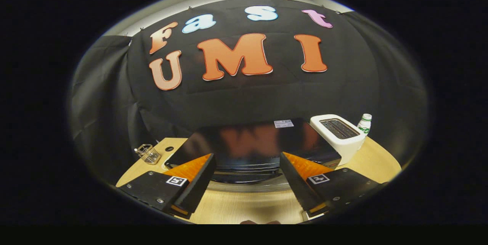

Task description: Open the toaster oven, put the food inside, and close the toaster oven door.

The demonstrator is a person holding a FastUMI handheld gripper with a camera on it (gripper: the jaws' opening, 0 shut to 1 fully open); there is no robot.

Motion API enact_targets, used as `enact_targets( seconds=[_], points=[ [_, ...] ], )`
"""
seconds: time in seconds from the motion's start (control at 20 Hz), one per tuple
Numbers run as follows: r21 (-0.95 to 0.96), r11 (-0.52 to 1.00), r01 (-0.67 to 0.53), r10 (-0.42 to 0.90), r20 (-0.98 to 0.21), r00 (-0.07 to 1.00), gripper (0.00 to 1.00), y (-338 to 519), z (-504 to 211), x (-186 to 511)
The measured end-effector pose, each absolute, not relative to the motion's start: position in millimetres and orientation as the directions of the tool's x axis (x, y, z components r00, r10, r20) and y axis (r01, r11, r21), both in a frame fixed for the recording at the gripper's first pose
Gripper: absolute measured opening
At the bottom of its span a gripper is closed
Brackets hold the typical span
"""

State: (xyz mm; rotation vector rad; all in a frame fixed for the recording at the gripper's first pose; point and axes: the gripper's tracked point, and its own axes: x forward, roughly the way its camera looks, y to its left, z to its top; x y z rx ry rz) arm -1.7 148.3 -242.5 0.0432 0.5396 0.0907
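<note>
A black toaster oven (248, 144) with a glossy top stands on the wooden table (244, 205), just ahead of my fingers. I look down on it from above, so its door is mostly hidden; a dark handle bar (246, 177) and a pale rim (248, 187) below it show between my fingers. My gripper (247, 161) is open, its fingers spread wide to either side of the oven's front edge, with nothing held. A small dark shape (259, 222) lies on the table nearest me, too cut off to identify.
A white slot toaster (339, 132) stands to the right of the oven, with a small white bottle with a green label (365, 123) behind it. A small wire object (148, 153) sits at the table's left side. Black cloth walls off the back.
</note>
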Motion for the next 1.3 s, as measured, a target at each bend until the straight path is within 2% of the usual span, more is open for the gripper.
enact_targets(
  seconds=[0.5,0.85,1.1,1.3],
  points=[
    [-0.04,0.996,-0.085,0.054,-0.496,0.867,0.99,164.2,-265.7,-8.5],
    [-0.007,0.989,-0.145,0.123,-0.482,0.868,0.99,163.7,-260.3,-32.4],
    [0.037,0.982,-0.187,0.176,-0.559,0.81,0.89,160.9,-265.1,-70.5],
    [0.078,0.974,-0.215,0.212,-0.653,0.727,0.89,154.8,-271.7,-103.1]
  ],
)
